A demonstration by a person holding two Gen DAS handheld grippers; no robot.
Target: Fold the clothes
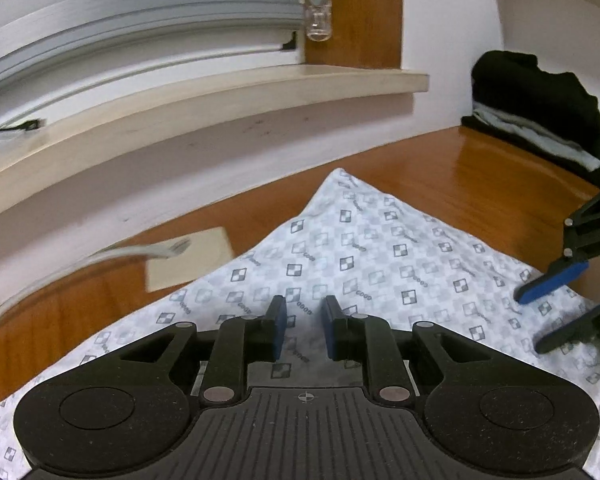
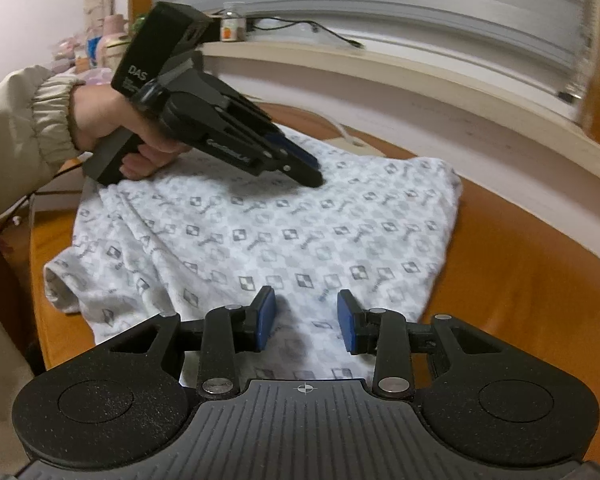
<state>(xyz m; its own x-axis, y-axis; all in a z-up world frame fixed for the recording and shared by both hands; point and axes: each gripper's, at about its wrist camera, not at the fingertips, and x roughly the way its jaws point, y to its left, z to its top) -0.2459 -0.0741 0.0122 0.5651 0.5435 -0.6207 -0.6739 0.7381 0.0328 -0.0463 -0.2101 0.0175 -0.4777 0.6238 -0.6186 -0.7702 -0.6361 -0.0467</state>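
Observation:
A white garment (image 1: 380,248) (image 2: 260,232) with a grey checker print lies spread flat on the wooden table (image 1: 460,168) (image 2: 520,280). My left gripper (image 1: 306,316) hovers just above the cloth, open, with nothing between its blue pads. In the right wrist view a hand (image 2: 100,120) holds the left gripper (image 2: 314,174) tilted down, its tips at the garment's far side. My right gripper (image 2: 306,312) is open over the near edge of the cloth and empty. In the left wrist view the right gripper (image 1: 534,322) also shows with its jaws apart, at the garment's right side.
A stack of folded dark and grey clothes (image 1: 540,120) sits at the table's far right corner. A beige plate (image 1: 188,258) and a white cable (image 1: 100,258) lie left of the garment. A windowsill (image 1: 220,92) runs behind the table. A beige sleeve (image 2: 20,136) is at the left.

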